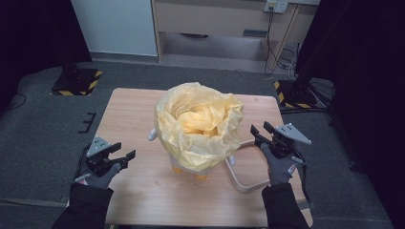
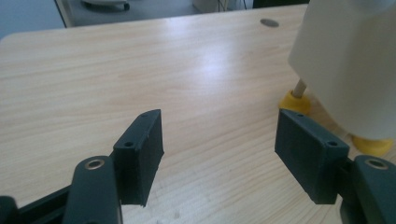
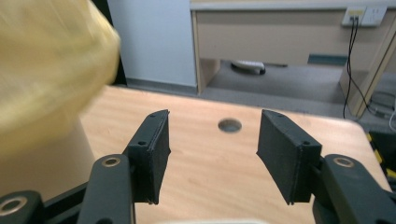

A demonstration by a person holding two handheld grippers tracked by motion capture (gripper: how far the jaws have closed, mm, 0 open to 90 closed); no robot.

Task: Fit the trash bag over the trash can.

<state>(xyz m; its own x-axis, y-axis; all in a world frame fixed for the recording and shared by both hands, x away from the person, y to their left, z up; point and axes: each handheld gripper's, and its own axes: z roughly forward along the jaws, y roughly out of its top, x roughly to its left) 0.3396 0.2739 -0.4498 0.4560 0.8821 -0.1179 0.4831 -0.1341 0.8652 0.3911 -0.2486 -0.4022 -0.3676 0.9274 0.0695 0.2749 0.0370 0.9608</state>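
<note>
Grey carpet (image 1: pixel 38 138) surrounds a pale wooden table (image 1: pixel 138 186) below a desk (image 1: pixel 210 16).

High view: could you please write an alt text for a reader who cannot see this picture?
A small white bin lined with a crumpled yellow bag stands mid-way on a wooden table. Two gloved hands hold open, empty grippers on either side of it: the left gripper and the right gripper. A grey bent handle lies beside the bin.
</note>
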